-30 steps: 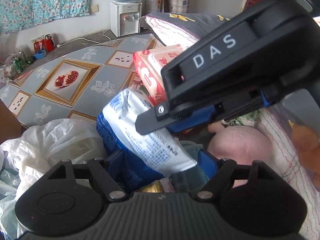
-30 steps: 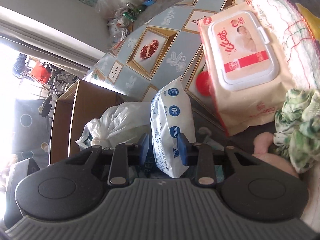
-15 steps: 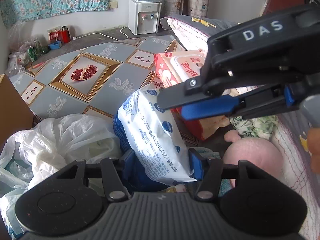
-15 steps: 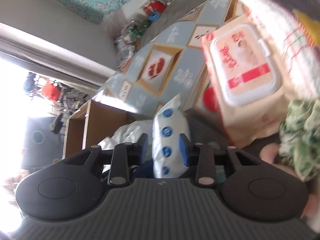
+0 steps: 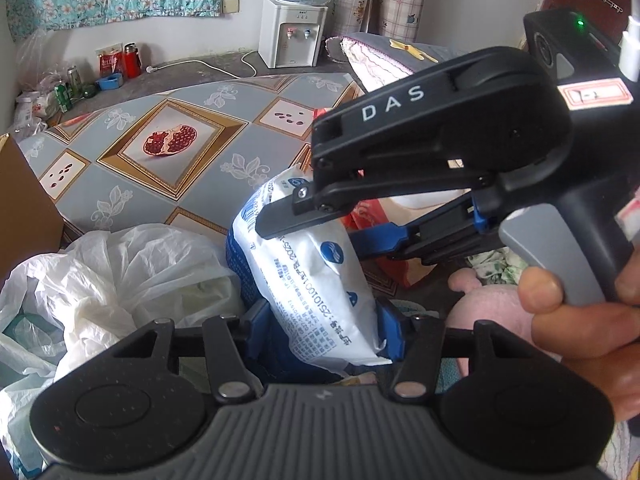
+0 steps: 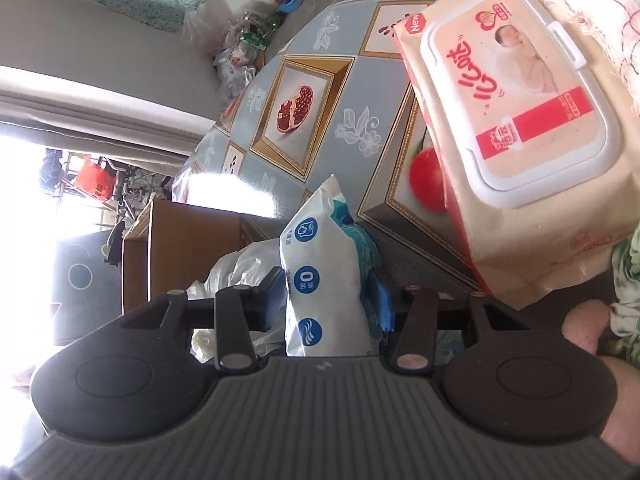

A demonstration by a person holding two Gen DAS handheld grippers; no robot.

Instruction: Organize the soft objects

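A white and blue tissue pack (image 5: 316, 268) stands upright between the blue pads of my left gripper (image 5: 320, 332), which is shut on its lower end. My right gripper (image 6: 332, 304) is shut on the same pack (image 6: 320, 280); in the left wrist view its black body (image 5: 440, 152) reaches in from the right, with its fingers (image 5: 376, 240) closed on the pack's upper part. A pink baby-wipes pack (image 6: 508, 120) with a white lid lies on the patterned cloth to the right.
A crumpled white plastic bag (image 5: 120, 276) lies at the left. A pink soft toy (image 5: 488, 308) and a green floral cloth (image 6: 628, 292) lie at the right. A cardboard box (image 6: 180, 256) stands at the left. A water dispenser (image 5: 292, 32) stands by the far wall.
The right gripper has shifted along the tissue pack and now crosses the left wrist view higher and closer. Both grippers still grip the pack, which stands more upright.
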